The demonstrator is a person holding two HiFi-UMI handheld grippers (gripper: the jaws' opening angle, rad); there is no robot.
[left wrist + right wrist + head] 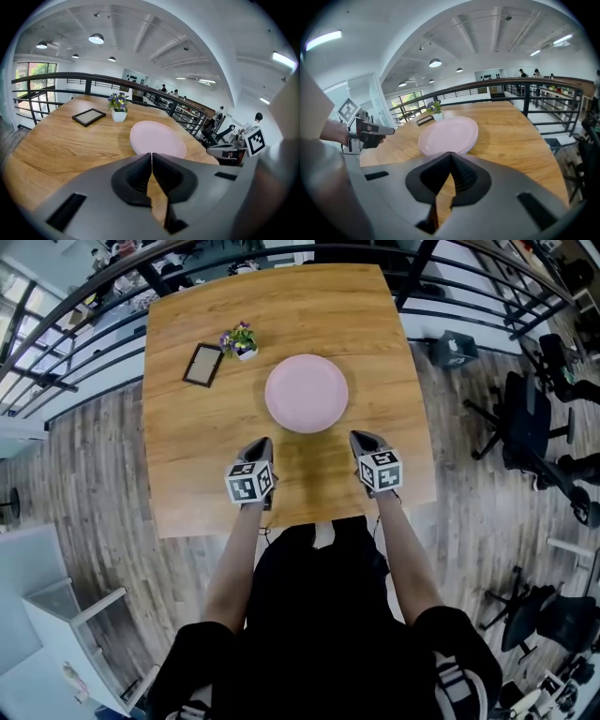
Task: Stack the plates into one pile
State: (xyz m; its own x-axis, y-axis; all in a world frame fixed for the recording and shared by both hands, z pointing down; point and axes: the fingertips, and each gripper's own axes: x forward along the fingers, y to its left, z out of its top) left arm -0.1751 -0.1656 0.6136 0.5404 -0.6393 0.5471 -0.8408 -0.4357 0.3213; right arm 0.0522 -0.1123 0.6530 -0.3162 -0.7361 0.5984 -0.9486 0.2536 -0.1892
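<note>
A pile of pink plates (307, 392) sits in the middle of the wooden table (187, 456); it also shows in the left gripper view as the pink plates (157, 138) and in the right gripper view as the pink plates (448, 134). My left gripper (263, 443) hovers near the table's front, a little short of the pile on its left, jaws shut on nothing. My right gripper (363, 438) is level with it on the right, also shut and empty. Both point toward the pile without touching it.
A dark picture frame (202, 365) and a small potted plant (241, 340) stand left of the pile at the back. A black railing (84, 329) runs round the table's far side. Office chairs (525, 432) stand on the floor at the right.
</note>
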